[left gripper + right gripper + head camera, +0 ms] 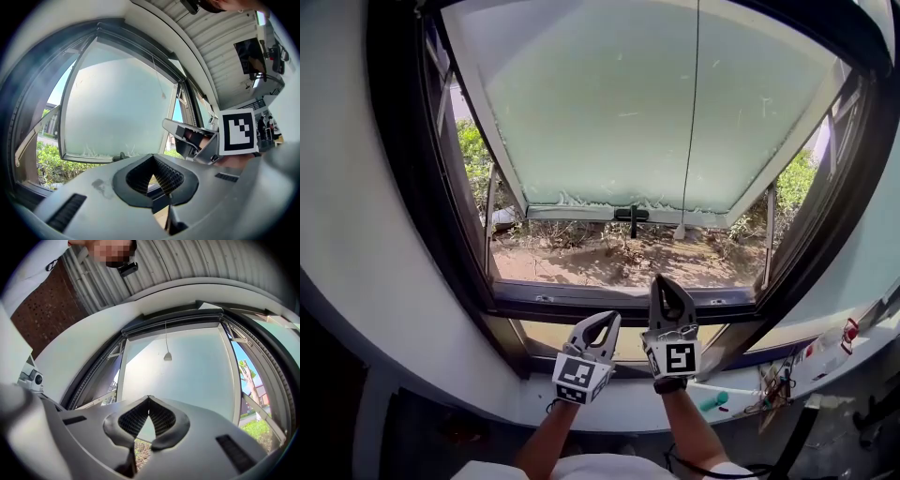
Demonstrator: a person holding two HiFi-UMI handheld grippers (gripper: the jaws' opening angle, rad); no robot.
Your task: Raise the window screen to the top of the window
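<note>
The pale frosted window screen [647, 112] covers the upper part of the window. Its bottom bar with a small black handle [631, 216] hangs about halfway down, and the lower opening shows dry ground outside. A thin pull cord ends in a small bell-shaped knob [680, 231] next to the handle. My left gripper [614, 317] is shut and empty, low in front of the sill. Beside it, slightly higher, my right gripper [661, 279] is shut and empty, pointing up at the opening. The left gripper view shows the screen [117, 108] and my right gripper [187, 136]; the right gripper view shows the screen [187, 371] and knob [167, 356].
A dark window frame [609, 302] runs across just beyond the grippers. The white sill at the right carries a teal object [713, 401], tangled wires [776, 382] and a red-and-white item [848, 330]. Green shrubs [473, 155] grow outside. White wall flanks the window on the left.
</note>
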